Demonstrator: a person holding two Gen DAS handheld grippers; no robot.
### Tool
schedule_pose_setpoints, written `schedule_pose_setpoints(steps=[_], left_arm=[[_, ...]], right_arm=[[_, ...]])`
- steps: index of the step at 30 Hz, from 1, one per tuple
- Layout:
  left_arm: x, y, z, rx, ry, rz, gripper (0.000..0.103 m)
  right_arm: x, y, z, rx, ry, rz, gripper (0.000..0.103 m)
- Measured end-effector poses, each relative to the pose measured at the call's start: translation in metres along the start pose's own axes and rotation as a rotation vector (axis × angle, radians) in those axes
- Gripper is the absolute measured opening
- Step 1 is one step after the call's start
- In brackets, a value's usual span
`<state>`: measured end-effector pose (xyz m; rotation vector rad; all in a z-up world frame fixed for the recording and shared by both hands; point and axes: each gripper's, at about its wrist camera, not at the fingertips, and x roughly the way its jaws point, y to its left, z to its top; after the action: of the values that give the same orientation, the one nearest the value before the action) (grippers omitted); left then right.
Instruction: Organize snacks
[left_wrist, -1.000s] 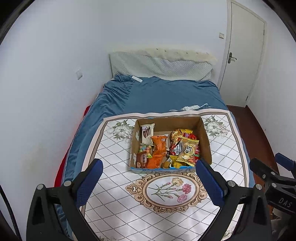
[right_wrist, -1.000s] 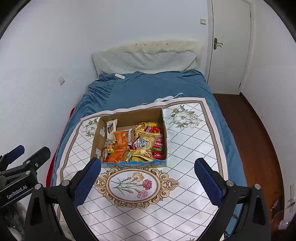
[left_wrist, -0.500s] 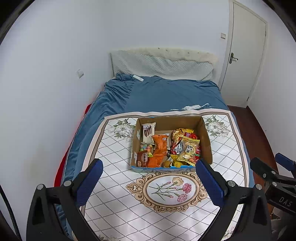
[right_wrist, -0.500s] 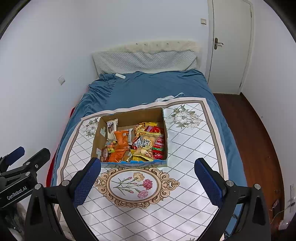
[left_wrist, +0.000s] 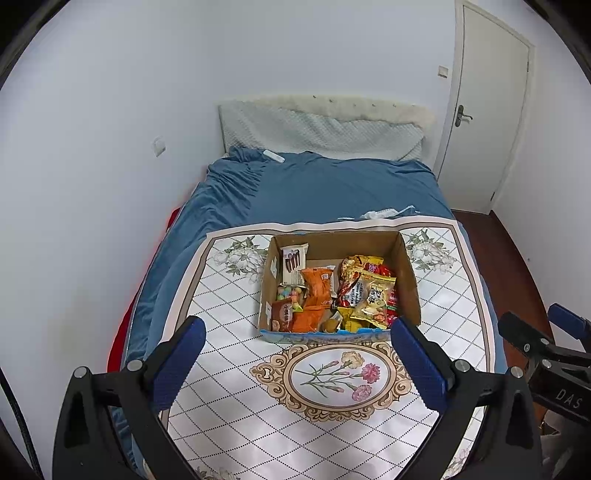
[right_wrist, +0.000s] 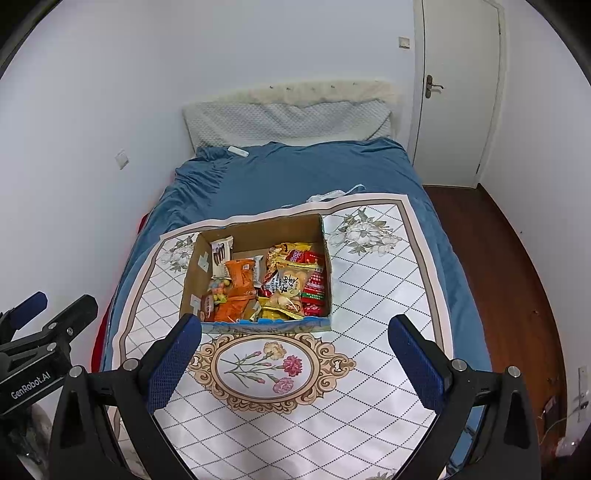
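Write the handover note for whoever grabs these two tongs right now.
Left tongs: open, empty, held above the mat, short of the box.
Right tongs: open, empty, likewise short of it.
Box sits on the mat on the bed, open-topped.
Snacks all lie jumbled inside the box; none on the mat.
Done: nothing visibly sorted.
Left: all the organizing; likely start by picking the first packet.

Blue bed (left_wrist: 332, 192), patterned mat (left_wrist: 229, 302), white door (right_wrist: 458, 96).
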<state>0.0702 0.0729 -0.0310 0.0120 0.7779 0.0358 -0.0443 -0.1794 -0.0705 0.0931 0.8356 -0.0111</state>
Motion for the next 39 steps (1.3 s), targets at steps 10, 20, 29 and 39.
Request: schedule_pose_setpoints(steps=[10, 20, 29, 39], left_arm=[[-0.0011, -0.0034, -0.0028, 0.001, 0.006, -0.002, 0.103], [-0.0013, -0.0038, -0.0028, 0.001, 0.004, -0.002, 0.103], [-0.0018, -0.0023, -0.0025, -0.002, 0.003, -0.003, 0.103], [-0.0034, -0.0024, -0.0035, 0.002, 0.0, 0.002, 0.103]], right_arm=[[-0.0017, -0.0013, -0.0011, -0.002, -0.001, -0.002, 0.103], [-0.0045, -0.0039, -0.0014, -0.004, -0.007, -0.007, 0.103], [-0.0062, -0.0047, -0.0002, -0.006, -0.005, -0.004, 0.103], [-0.0068, -0.0045, 0.0017, -0.009, -0.005, -0.002, 0.103]])
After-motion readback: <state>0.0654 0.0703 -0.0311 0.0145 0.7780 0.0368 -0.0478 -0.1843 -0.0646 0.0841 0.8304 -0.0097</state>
